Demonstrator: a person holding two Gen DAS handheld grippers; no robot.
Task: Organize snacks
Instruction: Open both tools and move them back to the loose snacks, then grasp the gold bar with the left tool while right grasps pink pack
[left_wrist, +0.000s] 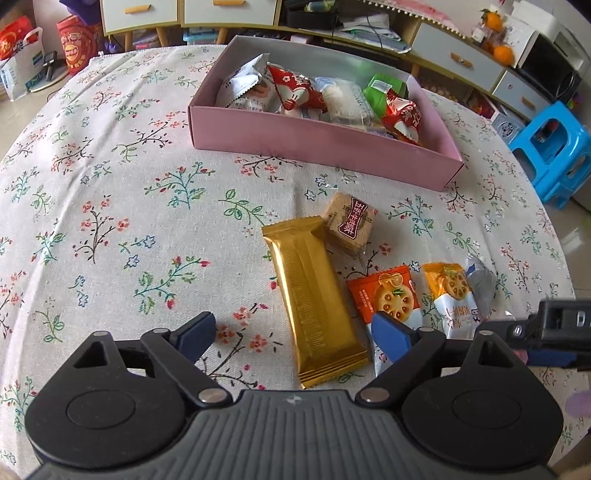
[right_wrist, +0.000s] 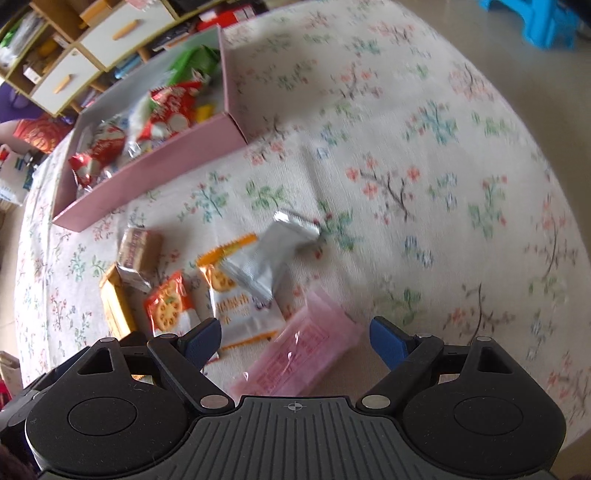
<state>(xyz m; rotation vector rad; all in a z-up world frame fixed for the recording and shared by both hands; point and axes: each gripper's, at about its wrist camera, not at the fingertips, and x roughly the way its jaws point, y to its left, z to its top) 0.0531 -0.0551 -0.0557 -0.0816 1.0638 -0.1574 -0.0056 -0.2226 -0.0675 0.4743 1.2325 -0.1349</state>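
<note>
Left gripper (left_wrist: 293, 332) is standing with its jaws spread wide, nothing pressed between the blue pads. The gold bar packet (left_wrist: 314, 299) is lying lengthwise in the gap between the fingers, its near end closest to the tongs, touching neither pad. The right-side pad is overlapping the orange lotus-root packet (left_wrist: 384, 295) in the picture; contact cannot be told.

Right gripper (right_wrist: 295, 338) is also standing spread wide and holding nothing. The pink translucent packet (right_wrist: 299, 354) is lying slantwise between its fingers, free of both pads. This view is blurred.

Taking the gold bar packet as landmark: the brown biscuit packet (left_wrist: 349, 225) is sitting just beyond its far end, touching its corner. The orange lotus-root packet is lying just beside it to the right, a second lotus-root packet (left_wrist: 448, 295) beyond that, and a silver wrapper (left_wrist: 480, 280) overlapping that one's far edge. The pink box (left_wrist: 321, 142) is sitting farther off beyond the far end, already holding several wrapped snacks. All is resting on the floral tablecloth (left_wrist: 110, 221).
</note>
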